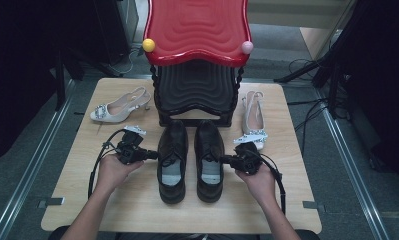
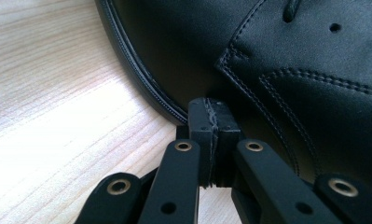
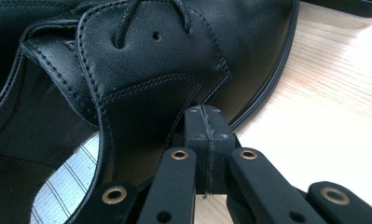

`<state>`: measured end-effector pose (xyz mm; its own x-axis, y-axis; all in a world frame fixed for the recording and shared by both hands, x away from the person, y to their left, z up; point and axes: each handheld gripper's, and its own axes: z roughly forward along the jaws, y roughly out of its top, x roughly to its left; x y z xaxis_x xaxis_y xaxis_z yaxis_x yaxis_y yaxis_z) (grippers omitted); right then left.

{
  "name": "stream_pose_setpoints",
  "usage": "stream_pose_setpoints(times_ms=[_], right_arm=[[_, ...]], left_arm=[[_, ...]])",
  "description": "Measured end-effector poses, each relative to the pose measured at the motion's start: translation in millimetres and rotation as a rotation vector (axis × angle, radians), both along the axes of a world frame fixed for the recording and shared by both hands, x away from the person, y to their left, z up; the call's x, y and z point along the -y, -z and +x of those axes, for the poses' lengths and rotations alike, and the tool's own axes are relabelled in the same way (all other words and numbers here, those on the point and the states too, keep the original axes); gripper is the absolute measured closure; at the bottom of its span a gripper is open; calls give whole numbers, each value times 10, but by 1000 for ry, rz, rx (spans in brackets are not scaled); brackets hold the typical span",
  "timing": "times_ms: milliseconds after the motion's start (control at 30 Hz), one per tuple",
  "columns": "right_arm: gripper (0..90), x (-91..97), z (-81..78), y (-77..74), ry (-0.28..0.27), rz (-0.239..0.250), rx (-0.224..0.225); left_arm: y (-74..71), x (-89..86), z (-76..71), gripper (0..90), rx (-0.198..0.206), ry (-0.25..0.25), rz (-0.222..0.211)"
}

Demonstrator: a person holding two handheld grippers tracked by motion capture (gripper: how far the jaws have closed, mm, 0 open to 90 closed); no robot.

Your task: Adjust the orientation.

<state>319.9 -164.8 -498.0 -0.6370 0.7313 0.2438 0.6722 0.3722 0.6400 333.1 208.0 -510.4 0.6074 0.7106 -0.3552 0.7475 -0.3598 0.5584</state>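
High view: your left tool [image 1: 150,155] lies level on the desk [image 1: 77,170], tip against the outer side of the left black lace-up shoe [image 1: 172,162]. Your right tool [image 1: 226,160] mirrors it, tip against the outer side of the right black lace-up shoe [image 1: 209,160]. The two shoes stand side by side at the desk's middle, toes pointing away from you towards a black-and-red stepped stand [image 1: 197,75]. A white slingback heel [image 1: 118,106] lies left of the stand, on its side; a second white slingback heel [image 1: 253,120] lies right of it, just beyond your right hand [image 1: 259,182].

Left gripper view: your left tool [image 2: 212,116] has its jaws pressed fully together, nothing between them. The tip meets the shoe's [image 2: 267,51] side just above the welt, where it joins the desk [image 2: 58,116].

Right gripper view: your right tool [image 3: 206,122] is likewise closed flat, nothing held. Its tip rests against the shoe's [image 3: 151,60] side panel below the lacing, near the sole edge; the striped insole [image 3: 67,186] shows at lower left.
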Motion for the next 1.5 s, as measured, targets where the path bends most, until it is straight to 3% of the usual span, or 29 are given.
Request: stream_pose_setpoints(times_ms=[267,333,500,700,1167,1267,1500], right_arm=[[900,-54,12,15,6,14,6],[900,-59,15,15,14,14,7],[900,-57,20,17,12,19,0],[900,-37,36,16,2,19,3],[896,167,80,-58,58,15,7],[856,250,97,-91,76,43,11],[795,290,37,-215,60,59,15]], left_arm=[[11,37,-10,900,-3,-8,-7],[24,66,-13,900,-23,26,-27],[24,191,-56,900,-12,57,-4],[33,210,-70,900,-17,50,-10],[45,463,-200,900,-45,153,-32],[17,484,-237,899,-44,180,-17],[-104,363,-233,757,-14,142,-27]])
